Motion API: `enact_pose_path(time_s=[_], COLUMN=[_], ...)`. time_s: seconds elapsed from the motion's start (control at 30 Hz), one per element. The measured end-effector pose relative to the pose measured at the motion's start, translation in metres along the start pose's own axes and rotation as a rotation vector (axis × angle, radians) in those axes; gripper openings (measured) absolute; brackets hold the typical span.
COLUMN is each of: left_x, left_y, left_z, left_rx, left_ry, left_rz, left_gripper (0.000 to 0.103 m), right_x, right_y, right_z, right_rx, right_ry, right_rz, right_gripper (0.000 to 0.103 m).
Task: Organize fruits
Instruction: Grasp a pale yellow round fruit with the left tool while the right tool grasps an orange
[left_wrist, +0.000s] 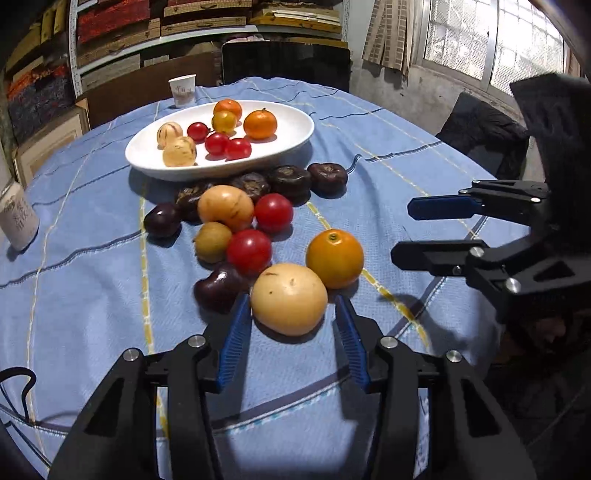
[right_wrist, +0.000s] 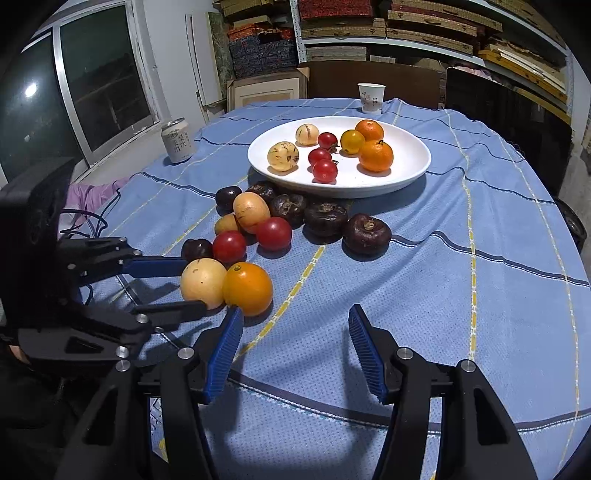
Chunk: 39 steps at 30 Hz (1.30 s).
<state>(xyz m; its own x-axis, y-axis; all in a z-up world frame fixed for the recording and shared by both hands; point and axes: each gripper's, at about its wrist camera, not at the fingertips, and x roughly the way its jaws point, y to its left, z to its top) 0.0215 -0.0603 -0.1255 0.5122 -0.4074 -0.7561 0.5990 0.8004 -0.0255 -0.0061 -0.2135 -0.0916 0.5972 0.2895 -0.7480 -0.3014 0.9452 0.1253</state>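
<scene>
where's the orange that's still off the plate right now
In the left wrist view the loose orange lies on the tablecloth, just right of the pale yellow fruit between the left gripper fingers, nearer the camera than the white plate.

Both tools look alike. The left gripper (left_wrist: 291, 306) and the right gripper (right_wrist: 295, 317) have matte black, angular plastic linkages with triangular cut-outs, pinned by round silver screws. Each finger carries a bright blue ribbed pad (left_wrist: 236, 343). A black boxy housing (left_wrist: 557, 122) tops the right one.
</scene>
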Motion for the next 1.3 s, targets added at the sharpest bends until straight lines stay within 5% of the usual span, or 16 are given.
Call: enact_pose_path(time_s=[0.1,0.13,0.23,0.7,1.3], left_x=[0.003,0.003,0.004,-0.028,-0.037], left_y=[-0.008,-0.009,-0.003,0.018,0.04], left_z=[0.001,0.001,0.001,0.0,-0.009], left_rx=[0.013,0.018,-0.001,-0.085,-0.137], left_ry=[-0.003,-0.008,-0.018,-0.114,-0.117], left_rz=[-0.01,-0.004,0.007,0.016,0.049], left_gripper=[0.065,0.065,0.043,0.043,0.043], right_x=[0.002,0.003,0.003,0.015,0.048], right_y=[-0.001,-0.002,-0.004,0.002,0.027], right_z=[0.0,0.0,-0.002,0.003,0.034], right_rx=[0.002,0.003,0.006,-0.012,-0.059], right_ry=[0.006,0.008,0.009,0.022,0.009], right_rz=[0.001,0.0,0.0,0.023,-0.022], right_gripper=[0.06,0.06,0.06,0.06,0.061])
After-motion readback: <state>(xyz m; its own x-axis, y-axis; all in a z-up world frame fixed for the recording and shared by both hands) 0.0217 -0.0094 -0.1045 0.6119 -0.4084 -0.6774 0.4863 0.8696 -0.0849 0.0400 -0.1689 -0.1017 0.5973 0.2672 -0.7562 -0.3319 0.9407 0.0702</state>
